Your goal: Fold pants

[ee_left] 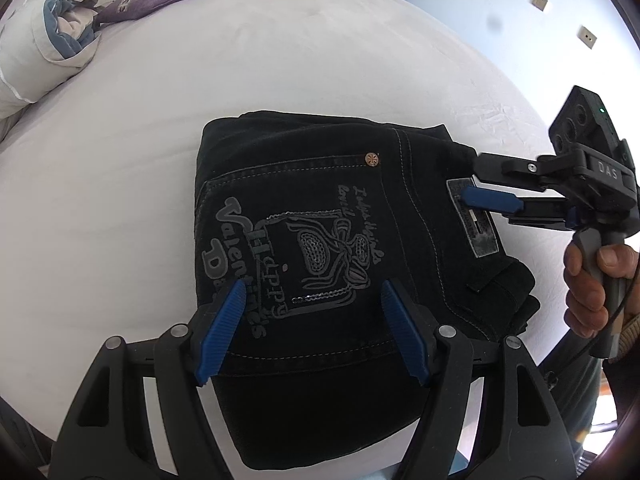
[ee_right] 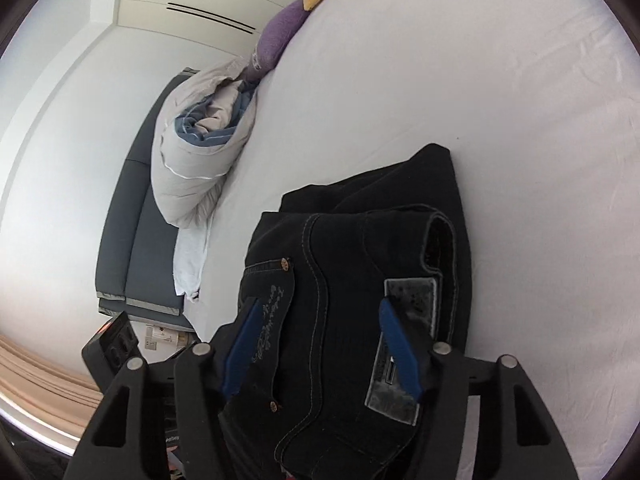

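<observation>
The black pants (ee_left: 320, 240) are seen folded into a compact bundle on the white bed (ee_left: 280, 80), back pocket print and waistband label facing up. The left claw (ee_left: 312, 332) is held open above the bundle's near edge, its blue pads apart and nothing pressed between them. The right claw (ee_right: 320, 344), held by a hand (ee_left: 592, 288), is likewise open at the waistband, one finger lying over the grey label (ee_right: 404, 340).
</observation>
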